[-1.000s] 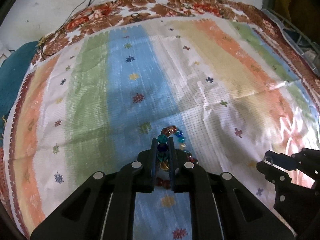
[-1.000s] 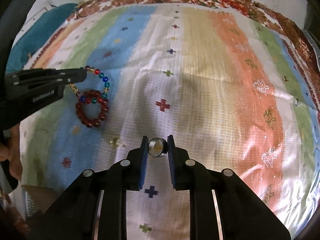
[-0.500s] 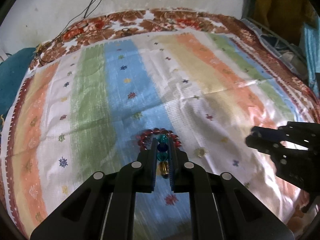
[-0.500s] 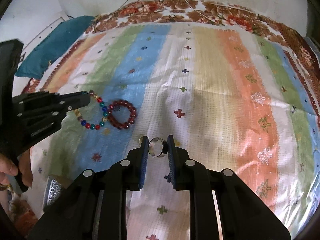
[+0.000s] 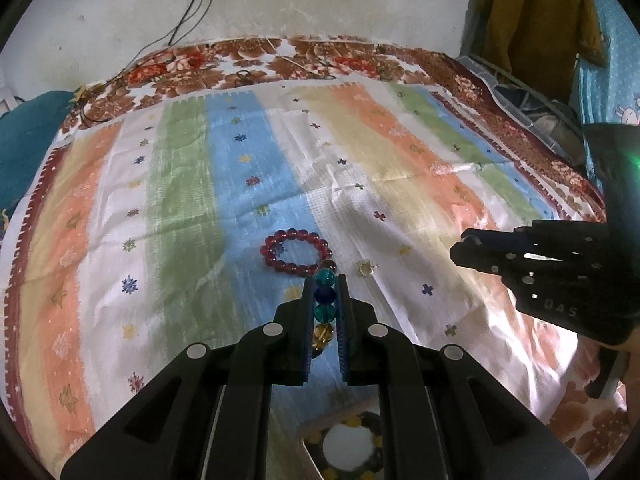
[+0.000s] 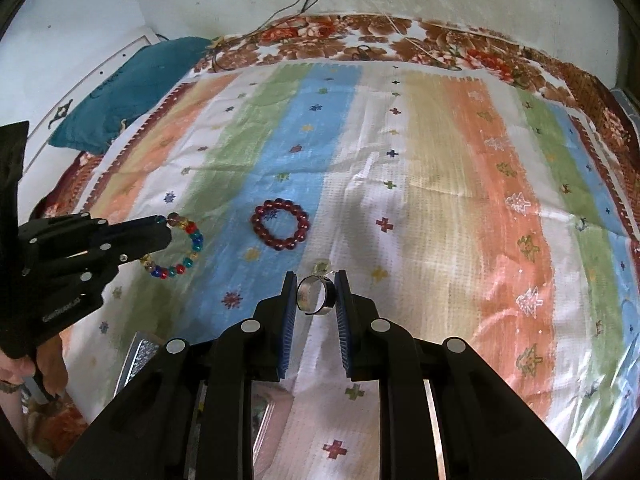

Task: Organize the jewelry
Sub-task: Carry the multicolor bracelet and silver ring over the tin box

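Glass beads in teal, blue and amber sit pinched between my left gripper fingers: the multicoloured bracelet is clamped there and hangs as a loop above the blue and green stripes of the striped cloth, toward its near left part. Clenched in my right gripper is the silver ring, held on edge between the blue pads, above the white stripe near the cloth's near edge. On the cloth, the dark red bead bracelet lies flat on the blue stripe near the middle, just beyond the left fingertips. A small gold earring lies on the white stripe beside it, apart from it. A teal pillow rests off the far left corner of the cloth, and cables run down the pale wall behind
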The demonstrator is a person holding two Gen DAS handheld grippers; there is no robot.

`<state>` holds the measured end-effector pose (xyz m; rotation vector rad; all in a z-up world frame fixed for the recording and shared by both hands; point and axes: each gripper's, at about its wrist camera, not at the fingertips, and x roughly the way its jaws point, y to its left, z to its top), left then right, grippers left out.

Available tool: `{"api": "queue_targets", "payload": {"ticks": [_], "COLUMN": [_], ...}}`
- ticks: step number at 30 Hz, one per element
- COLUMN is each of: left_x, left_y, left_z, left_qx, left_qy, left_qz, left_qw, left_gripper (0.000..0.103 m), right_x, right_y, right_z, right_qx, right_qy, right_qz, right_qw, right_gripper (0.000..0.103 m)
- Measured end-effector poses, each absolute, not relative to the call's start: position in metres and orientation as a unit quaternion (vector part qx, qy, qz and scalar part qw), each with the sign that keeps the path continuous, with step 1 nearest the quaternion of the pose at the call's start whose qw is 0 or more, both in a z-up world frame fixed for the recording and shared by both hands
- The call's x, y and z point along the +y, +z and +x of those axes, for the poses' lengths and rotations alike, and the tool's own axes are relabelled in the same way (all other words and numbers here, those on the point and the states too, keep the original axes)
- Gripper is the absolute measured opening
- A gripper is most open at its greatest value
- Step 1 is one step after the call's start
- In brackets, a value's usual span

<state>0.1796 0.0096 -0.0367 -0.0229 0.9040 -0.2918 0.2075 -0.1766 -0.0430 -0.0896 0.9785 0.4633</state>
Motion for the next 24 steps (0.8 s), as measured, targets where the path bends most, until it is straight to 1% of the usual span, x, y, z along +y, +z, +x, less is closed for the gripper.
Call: {"api": "queue_targets", "payload": {"ticks": [17,24], "left_x": [0.015,0.012], "left_y": [-0.010,-0.014], "left_z": [0.124,0.103], "left_qx": [0.397,0.399], "left_qy": [-0.145,-0.150], "left_qz": [-0.029,-0.019], "left_qw": [0.906,0.905], "left_gripper": [0.009,0.009], "right_x": [-0.167,-0.164], "right_y": [-0.025,-0.028], "right_z": [0.160,0.148], "right_qx": [0.454,0.461], "right_qy": [0.257,0.270], "right_qz": [-0.049,-0.054], "right_qw": [0.852,0.844], "right_gripper": [0.020,0.020]}}
